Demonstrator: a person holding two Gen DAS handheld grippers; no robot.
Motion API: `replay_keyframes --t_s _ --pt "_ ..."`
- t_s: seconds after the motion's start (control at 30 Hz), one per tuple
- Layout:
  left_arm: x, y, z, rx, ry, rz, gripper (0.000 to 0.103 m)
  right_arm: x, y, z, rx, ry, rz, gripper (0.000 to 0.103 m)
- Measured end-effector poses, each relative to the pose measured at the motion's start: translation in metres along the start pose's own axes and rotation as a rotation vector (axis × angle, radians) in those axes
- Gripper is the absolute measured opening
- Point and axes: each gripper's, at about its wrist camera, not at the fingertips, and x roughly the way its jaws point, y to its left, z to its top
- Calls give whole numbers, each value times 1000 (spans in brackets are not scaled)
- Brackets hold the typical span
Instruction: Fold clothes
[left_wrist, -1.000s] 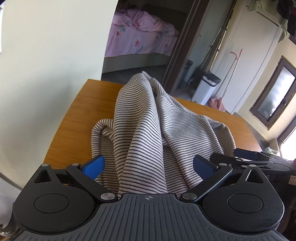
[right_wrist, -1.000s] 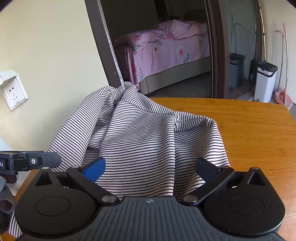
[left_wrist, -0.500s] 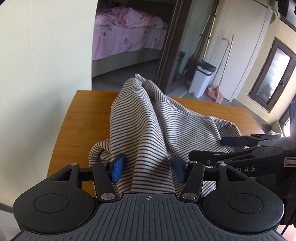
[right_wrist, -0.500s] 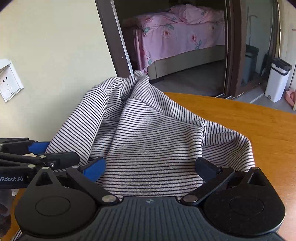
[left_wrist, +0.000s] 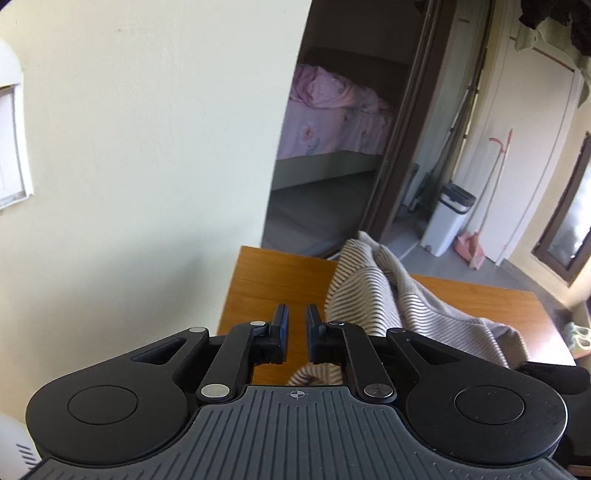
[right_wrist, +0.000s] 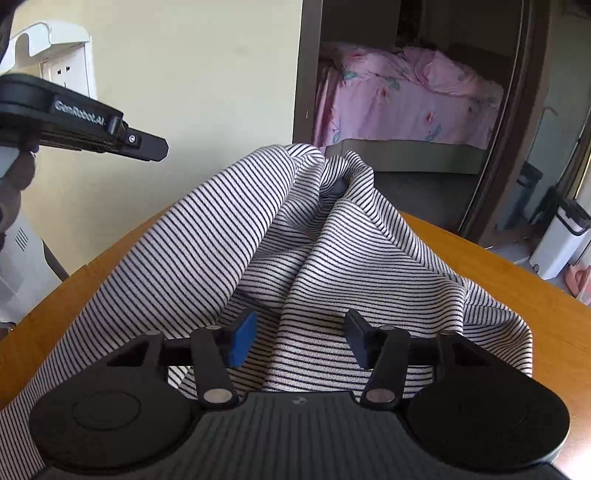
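My left tool (left_wrist: 296, 332) hovers over the bare left part of the wooden bench (left_wrist: 273, 280), its blue pads a narrow gap apart and closing on nothing, the cloth just to its right. The striped garment (right_wrist: 295, 240) lies bunched in a peak on the bench. My right tool (right_wrist: 299, 341) sits low on the garment, jaws half apart and closing, with striped fabric between them, not yet pinched.

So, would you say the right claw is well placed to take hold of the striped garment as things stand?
Probably yes. The right claw points down at the striped garment, a fold lies between its closing jaws, and nothing blocks it. The left claw is off to the side, with only bare table between its closing jaws.
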Motion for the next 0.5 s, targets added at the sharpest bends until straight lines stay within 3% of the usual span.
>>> replay_keyframes --t_s 0.07,0.13,0.2,0.27,0.33,0.37,0.4,0.43,0.5 --pt "0 -11 -10 36 37 -47 51 -1 -3 -1 -80 -11 -30 22" --pt "1 -24 -21 83 69 -76 59 -6 -10 0 -149 -32 -69 8" --pt "5 -34 -31 114 93 -79 68 -20 -29 0 -209 -92 -233 8" --pt "13 -42 -39 138 110 -72 70 -30 -53 2 -234 -141 -394 8" --pt "20 -48 -45 161 119 -55 66 -32 -80 3 -169 -146 -471 8" --pt "23 -51 -48 182 117 -39 54 -32 -92 3 -124 -137 -477 8" --pt "26 -52 -50 203 111 -16 20 -34 -101 1 -88 -129 -473 7" --pt "27 -52 -53 224 101 15 13 -36 -108 -4 -57 -120 -464 7" --pt "24 -44 -52 220 84 53 11 -40 -114 -12 -36 -111 -450 7"
